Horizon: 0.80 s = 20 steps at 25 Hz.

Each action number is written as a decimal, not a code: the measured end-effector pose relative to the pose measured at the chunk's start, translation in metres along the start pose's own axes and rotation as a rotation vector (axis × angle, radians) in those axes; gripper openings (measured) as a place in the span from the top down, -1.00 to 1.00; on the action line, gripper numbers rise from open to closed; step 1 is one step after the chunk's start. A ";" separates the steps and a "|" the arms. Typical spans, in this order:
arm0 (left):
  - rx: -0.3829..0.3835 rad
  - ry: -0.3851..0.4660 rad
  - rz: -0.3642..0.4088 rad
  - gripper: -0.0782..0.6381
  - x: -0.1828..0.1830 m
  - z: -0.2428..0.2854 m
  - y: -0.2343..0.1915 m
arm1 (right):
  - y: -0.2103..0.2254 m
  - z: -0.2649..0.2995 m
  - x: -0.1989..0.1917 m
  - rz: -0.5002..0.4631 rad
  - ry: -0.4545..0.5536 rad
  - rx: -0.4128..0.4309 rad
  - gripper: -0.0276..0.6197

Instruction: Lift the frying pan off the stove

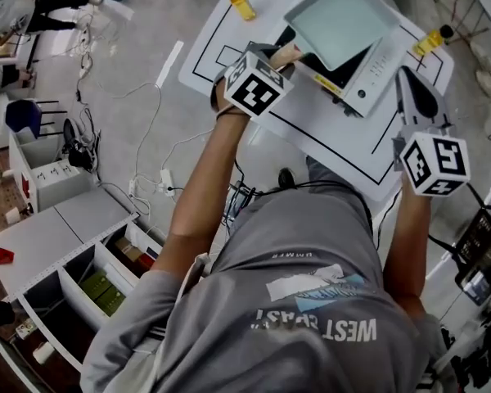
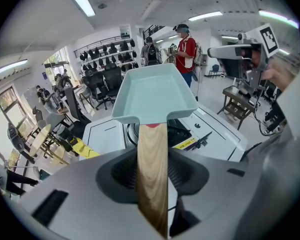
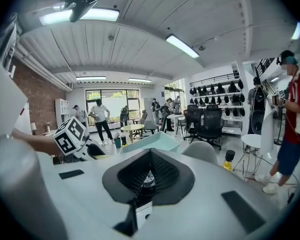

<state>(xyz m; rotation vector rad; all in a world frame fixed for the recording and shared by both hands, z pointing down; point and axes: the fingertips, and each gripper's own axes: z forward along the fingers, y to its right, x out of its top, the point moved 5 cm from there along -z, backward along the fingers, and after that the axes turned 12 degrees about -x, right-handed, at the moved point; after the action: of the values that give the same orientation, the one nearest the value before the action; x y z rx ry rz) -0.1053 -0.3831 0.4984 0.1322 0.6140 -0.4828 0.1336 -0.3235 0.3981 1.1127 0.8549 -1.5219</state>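
Hold the left gripper [image 2: 152,171] clamped, as now, on the pale wooden handle [image 2: 152,139] of the square pale-teal frying pan [image 1: 344,19], apparently just clear above the white box-shaped stove [image 1: 375,79]; lift level, wrist firm. Leave the right gripper [image 3: 147,178], jaws together and empty, aside. Check clearance in the head view; confirm grip only in the left gripper view.

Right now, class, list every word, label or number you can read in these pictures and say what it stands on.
"WEST", then a creased word, probably "COAST": back of the person's grey shirt.
Small print higher on the shirt: too small to read.
Yellow label on the stove: too blurred to read.
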 end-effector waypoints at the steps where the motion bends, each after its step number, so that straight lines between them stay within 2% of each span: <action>1: 0.011 0.004 0.003 0.37 0.000 -0.006 0.000 | -0.003 -0.001 0.002 -0.007 0.003 0.004 0.88; 11: 0.097 0.030 0.040 0.38 -0.003 -0.062 0.000 | -0.025 -0.016 0.018 -0.103 0.036 0.023 0.88; 20: 0.171 0.056 0.070 0.37 -0.006 -0.112 0.009 | -0.044 -0.033 0.038 -0.148 0.089 0.038 0.88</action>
<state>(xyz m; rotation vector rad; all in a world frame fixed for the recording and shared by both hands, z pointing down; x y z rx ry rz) -0.1639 -0.3433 0.4108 0.3294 0.6208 -0.4651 0.0961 -0.2947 0.3508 1.1729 0.9912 -1.6253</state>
